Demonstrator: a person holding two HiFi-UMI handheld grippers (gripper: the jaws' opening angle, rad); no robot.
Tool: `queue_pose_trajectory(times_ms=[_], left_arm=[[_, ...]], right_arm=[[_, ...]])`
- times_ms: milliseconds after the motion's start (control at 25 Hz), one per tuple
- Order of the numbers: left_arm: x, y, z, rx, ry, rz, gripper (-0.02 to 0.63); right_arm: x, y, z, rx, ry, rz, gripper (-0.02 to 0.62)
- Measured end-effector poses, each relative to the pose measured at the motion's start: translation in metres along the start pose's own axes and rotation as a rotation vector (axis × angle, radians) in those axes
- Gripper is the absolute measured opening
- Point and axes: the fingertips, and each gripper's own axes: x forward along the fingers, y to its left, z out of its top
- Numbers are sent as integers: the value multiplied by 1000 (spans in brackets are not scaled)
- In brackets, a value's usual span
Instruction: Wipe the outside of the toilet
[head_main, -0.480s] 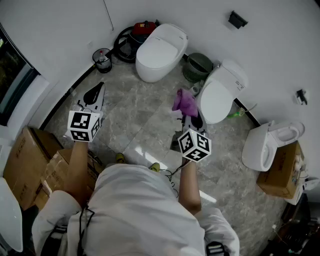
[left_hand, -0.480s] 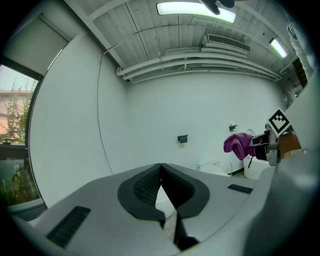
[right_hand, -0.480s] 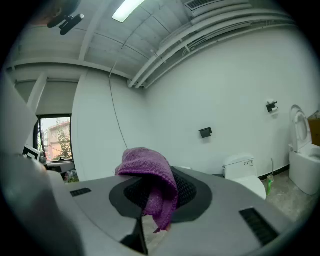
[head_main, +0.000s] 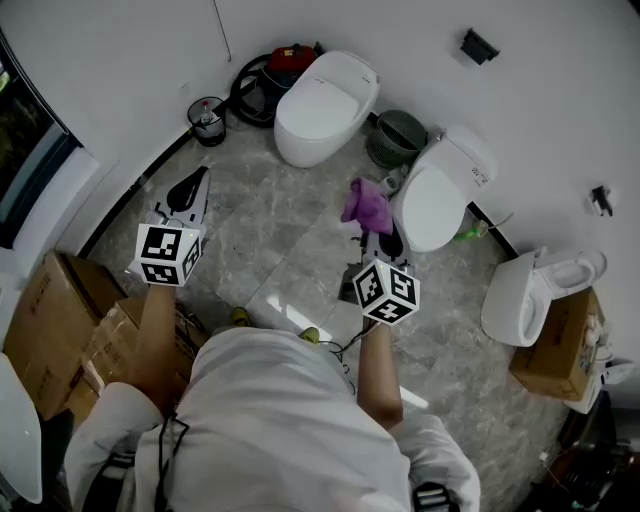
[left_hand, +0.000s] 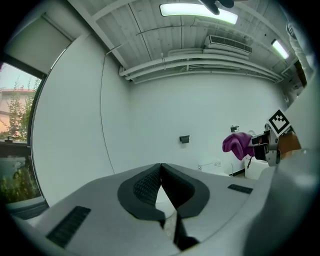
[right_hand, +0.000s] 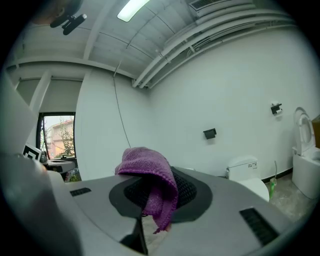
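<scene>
**Purple cloth in the right gripper, beside the middle toilet**

Our right gripper (head_main: 373, 226) has its jaws clamped on a purple cloth (head_main: 364, 203). The cloth is a soft, nubbly knit that folds over the dark ribbed pads (right_hand: 187, 190) and hangs down in a limp point. Our left gripper (head_main: 190, 186) carries nothing; its two textured jaws meet at the tips. Each gripper bears a cube of black-and-white square markers.

The cloth hangs just beside the middle toilet (head_main: 436, 192), a smooth, glossy white oval with its lid down and a boxy tank behind. We cannot tell whether cloth and bowl touch. A rounded tankless toilet (head_main: 323, 106) stands farther back, and a third toilet (head_main: 532, 288) has its seat raised.

The floor (head_main: 268, 228) is polished grey stone with pale veining, and the walls are plain white. Cardboard boxes (head_main: 62, 322) sit at our left, and a green ribbed bin (head_main: 397, 133) stands between the two nearer toilets. A small label on the middle tank is too small to read.
</scene>
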Motion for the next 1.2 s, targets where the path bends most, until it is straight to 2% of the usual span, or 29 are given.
queue_pose_trajectory(times_ms=[240, 440, 720, 1200], left_arm=[[-11, 18, -6, -17, -5, -13, 17], [-27, 51, -22, -50, -28, -32, 17], [-48, 99, -53, -110, -14, 2, 17], [-25, 118, -81, -121, 23, 57, 17]], right_arm=[[6, 31, 3, -18, -2, 16, 89], [15, 67, -5, -42, 13, 5, 91], [32, 113, -18, -87, 36, 21, 91], [95, 116, -37, -90, 58, 69, 91]])
